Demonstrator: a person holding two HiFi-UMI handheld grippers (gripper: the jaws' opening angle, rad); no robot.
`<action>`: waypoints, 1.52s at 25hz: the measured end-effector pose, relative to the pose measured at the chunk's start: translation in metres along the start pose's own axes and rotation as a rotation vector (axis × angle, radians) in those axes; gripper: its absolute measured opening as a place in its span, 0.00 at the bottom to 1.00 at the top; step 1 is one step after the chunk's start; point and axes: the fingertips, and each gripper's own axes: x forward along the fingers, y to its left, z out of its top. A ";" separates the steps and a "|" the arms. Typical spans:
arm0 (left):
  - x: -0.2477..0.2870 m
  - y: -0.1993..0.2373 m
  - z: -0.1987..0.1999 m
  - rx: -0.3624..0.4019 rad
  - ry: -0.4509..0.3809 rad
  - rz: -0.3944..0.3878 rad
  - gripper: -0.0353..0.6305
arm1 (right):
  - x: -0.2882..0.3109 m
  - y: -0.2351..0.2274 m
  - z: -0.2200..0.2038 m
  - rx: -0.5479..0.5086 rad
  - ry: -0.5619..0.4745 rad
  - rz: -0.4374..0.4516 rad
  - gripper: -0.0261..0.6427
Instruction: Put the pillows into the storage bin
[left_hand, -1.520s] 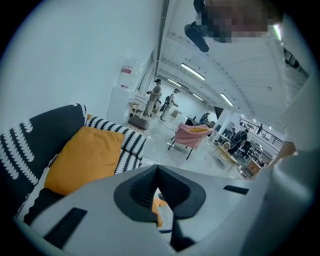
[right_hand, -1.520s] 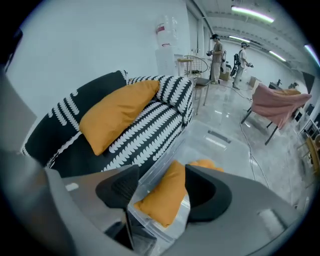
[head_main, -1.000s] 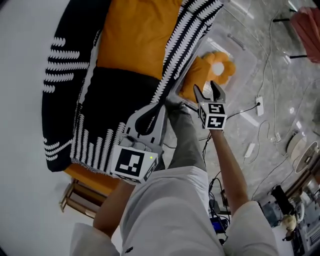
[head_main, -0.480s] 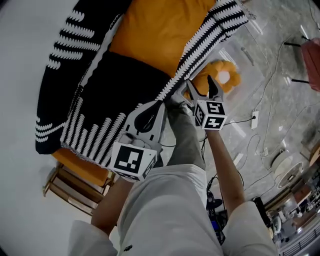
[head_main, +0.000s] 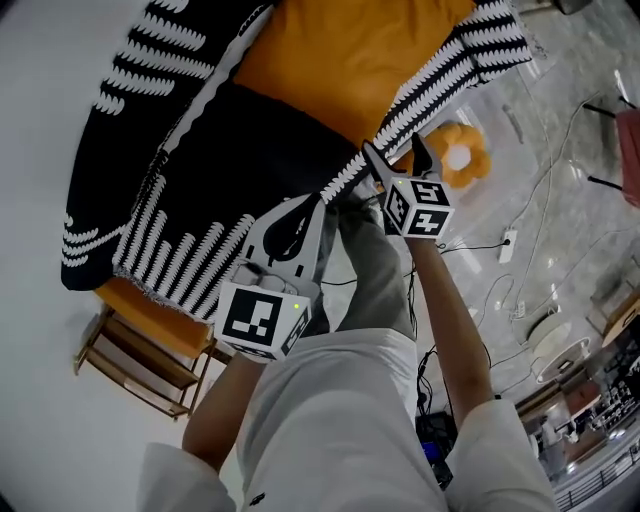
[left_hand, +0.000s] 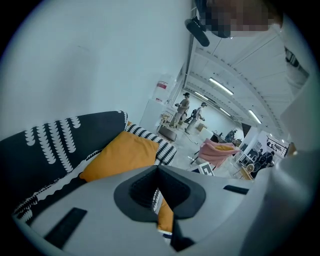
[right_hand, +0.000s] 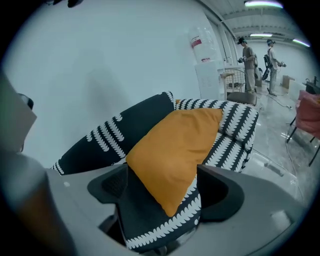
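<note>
A big orange pillow (head_main: 350, 50) lies on black pillows with white stripes (head_main: 180, 150) on a bench. An orange flower-shaped pillow (head_main: 458, 160) sits in the clear storage bin (head_main: 505, 130) on the floor to the right. My right gripper (head_main: 393, 150) is at the striped pillow's near edge, beside the bin, and its jaws are opening. In the right gripper view the orange pillow (right_hand: 175, 145) and a striped corner (right_hand: 160, 220) show between the jaws, with no pad pressing. My left gripper (head_main: 316, 203) is shut and empty, lower left of the right one.
A wooden bench (head_main: 130, 350) carries the pillows against a white wall. Cables and a power strip (head_main: 505, 245) run over the grey floor right of the bin. The person's leg (head_main: 375, 270) stands between the grippers. People (right_hand: 247, 60) stand far off in the room.
My right gripper has drawn back from the flower pillow in the bin towards the striped pillow's edge, and its jaws have spread wider. The left gripper has hardly moved.
</note>
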 end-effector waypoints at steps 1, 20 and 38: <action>-0.001 0.003 0.005 -0.004 0.002 0.005 0.06 | 0.005 0.001 0.004 0.010 0.005 0.002 0.69; 0.024 0.064 0.028 -0.061 0.035 0.032 0.06 | 0.117 -0.014 -0.015 0.135 0.169 0.003 0.79; 0.039 0.058 0.002 -0.030 0.035 0.016 0.06 | 0.151 -0.010 -0.033 0.004 0.263 0.047 0.29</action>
